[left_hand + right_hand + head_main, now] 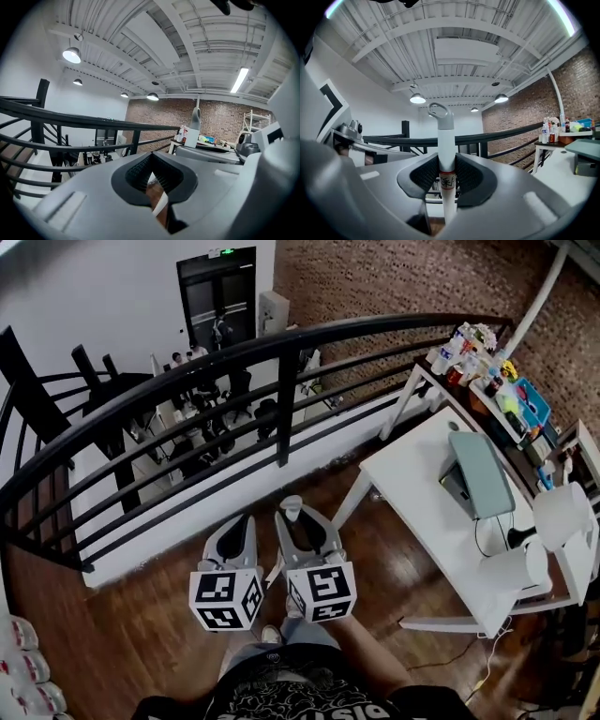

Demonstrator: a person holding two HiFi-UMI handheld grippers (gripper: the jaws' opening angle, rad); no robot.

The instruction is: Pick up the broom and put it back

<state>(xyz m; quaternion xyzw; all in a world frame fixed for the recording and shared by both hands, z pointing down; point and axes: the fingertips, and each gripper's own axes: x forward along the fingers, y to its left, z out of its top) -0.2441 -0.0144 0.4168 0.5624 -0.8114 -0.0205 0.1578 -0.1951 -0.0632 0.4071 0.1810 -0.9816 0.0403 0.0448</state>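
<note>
The broom's white handle (446,154), with a grey hanging-loop cap and a red-banded label, stands upright between the pads of my right gripper (446,177), which is shut on it. In the head view the grey cap of the broom (292,509) pokes up just past the right gripper (300,524). The broom's lower part and head are hidden. My left gripper (236,529) is close beside it on the left. Its jaws (154,176) are shut with nothing between them. The broom's cap (195,117) also shows at the right of the left gripper view.
A black metal railing (281,343) curves across just ahead, with a lower floor beyond it. A white table (427,512) with a grey-green laptop (480,472) stands to the right, and behind it a shelf of bottles (469,348). I stand on a wooden floor (141,596).
</note>
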